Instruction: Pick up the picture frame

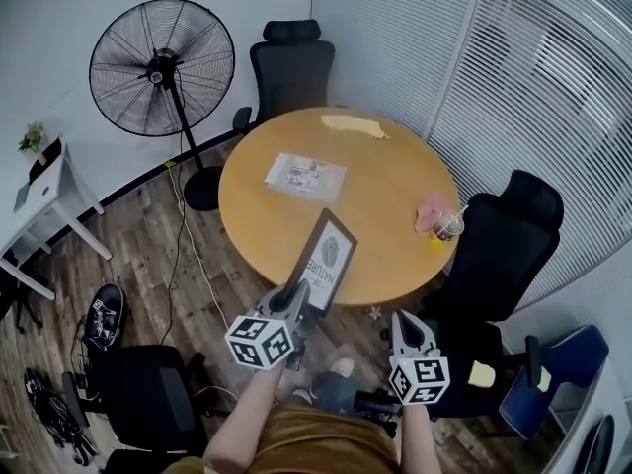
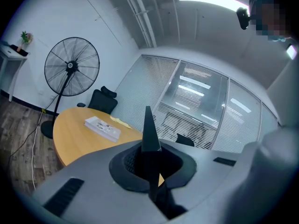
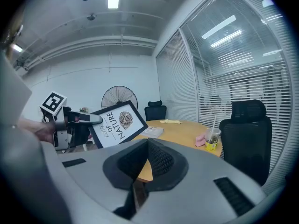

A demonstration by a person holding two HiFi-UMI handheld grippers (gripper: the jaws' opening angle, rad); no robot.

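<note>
The picture frame (image 1: 323,262) is black with a white print of a leaf and lettering. It hangs tilted above the near edge of the round wooden table (image 1: 385,196), with my left gripper (image 1: 296,294) shut on its lower edge. In the left gripper view the frame (image 2: 149,132) stands edge-on between the jaws. The right gripper view shows the frame's face (image 3: 119,124) and the left gripper (image 3: 77,120) holding it. My right gripper (image 1: 406,326) hovers off the table's near edge, to the right of the frame, shut with nothing in it (image 3: 148,146).
On the table lie a flat booklet (image 1: 306,176), a yellow cloth (image 1: 353,124), a pink item (image 1: 432,210) and a cup with a straw (image 1: 449,226). Black office chairs (image 1: 291,62) (image 1: 504,245) ring it. A standing fan (image 1: 163,67) and white side table (image 1: 44,191) are at left.
</note>
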